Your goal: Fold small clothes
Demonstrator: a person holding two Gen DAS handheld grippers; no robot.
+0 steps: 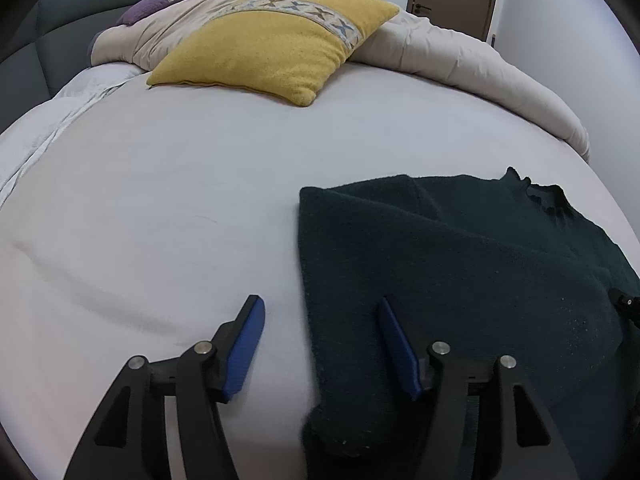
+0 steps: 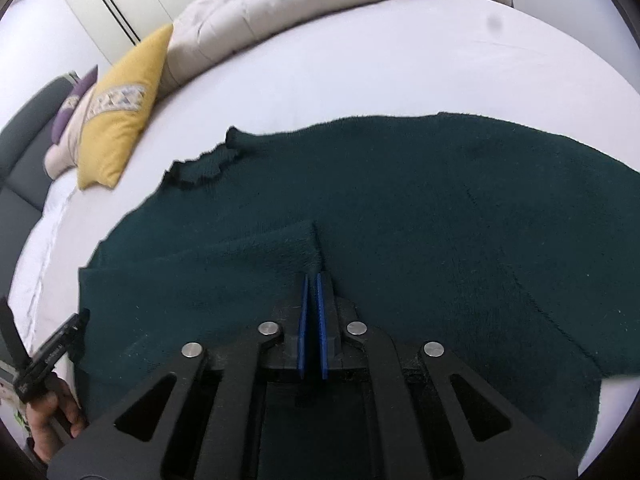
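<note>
Lying flat on the pale bed sheet [image 1: 160, 208] is a dark green sweater [image 1: 460, 260], neckline toward the pillows, one side already folded in over the body. Left gripper [image 1: 322, 322] hangs with its blue pads well apart, nothing pinched; the sweater's left edge runs between the two fingers, the right pad [image 1: 398, 348] over the fabric, the left pad [image 1: 248, 348] over bare sheet. No earlier view given, so only the wide gap is noted.

Right gripper [image 2: 313, 280] has its pads nearly together, just a thin slit showing. Tips sit right at the corner of the folded-over flap [image 2: 248, 252] of the sweater. Cannot tell whether fabric is actually caught between the pads; the flap edge ends at the tips and hides it.

In the right wrist view, lower left, a hand [image 2: 48, 420] grips the other tool's black body beside the sweater edge.

Background: yellow cushion [image 1: 272, 44], purple cushion [image 1: 168, 0], rumpled beige duvet [image 1: 460, 60] along the far side, grey headboard [image 1: 60, 28], white wardrobe doors [image 2: 120, 4].
</note>
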